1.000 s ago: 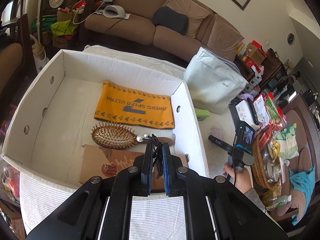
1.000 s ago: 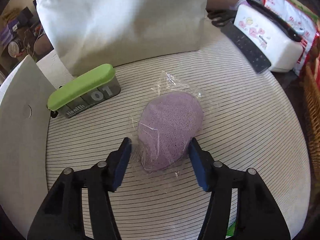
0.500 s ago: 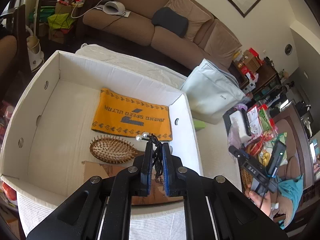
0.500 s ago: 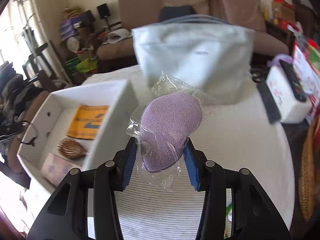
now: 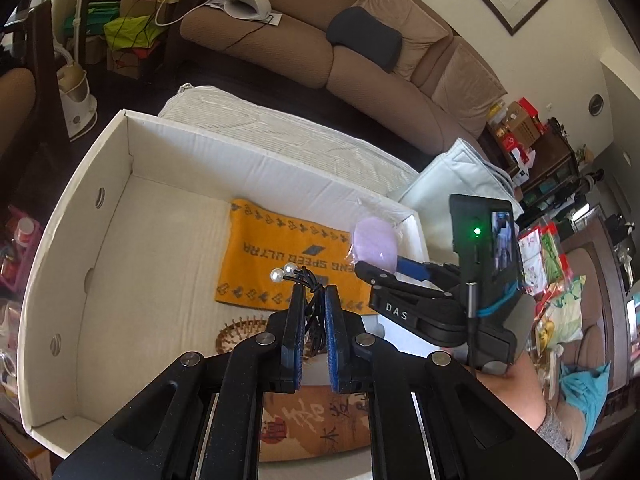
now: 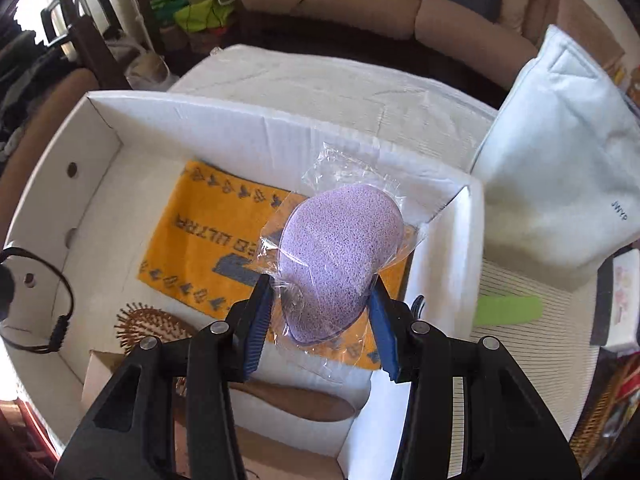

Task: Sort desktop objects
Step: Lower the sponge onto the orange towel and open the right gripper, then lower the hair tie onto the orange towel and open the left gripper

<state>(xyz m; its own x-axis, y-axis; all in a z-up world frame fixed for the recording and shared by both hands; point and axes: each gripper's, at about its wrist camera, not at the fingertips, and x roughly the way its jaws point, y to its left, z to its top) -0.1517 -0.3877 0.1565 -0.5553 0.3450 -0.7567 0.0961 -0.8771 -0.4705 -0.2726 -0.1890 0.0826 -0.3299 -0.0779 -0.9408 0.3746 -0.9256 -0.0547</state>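
My right gripper (image 6: pixel 320 292) is shut on a purple sponge (image 6: pixel 340 252) sealed in a clear wrapper. It holds the sponge in the air above the right end of the white box (image 6: pixel 280 136), over the orange towel (image 6: pixel 200 232). In the left wrist view the same sponge (image 5: pixel 374 242) and right gripper (image 5: pixel 384 276) show just right of my left gripper (image 5: pixel 312 292). The left gripper is shut on a black hair tie with two pearls (image 5: pixel 288 272) and hangs over the box (image 5: pixel 256 148), above the towel (image 5: pixel 280 252) and the wooden hairbrush (image 5: pixel 240 332).
A printed cardboard piece (image 5: pixel 312 416) lies in the box near its front wall. Right of the box on the striped table are a pale fabric bag (image 6: pixel 560 184), a green-lidded case (image 6: pixel 508 310) and a white device (image 6: pixel 620 296). Snack packs (image 5: pixel 552 248) crowd the far right.
The right gripper closed on the sponge, lifted it off the striped table and carried it left over the box. The left gripper drifted further over the box, still gripping the hair tie.
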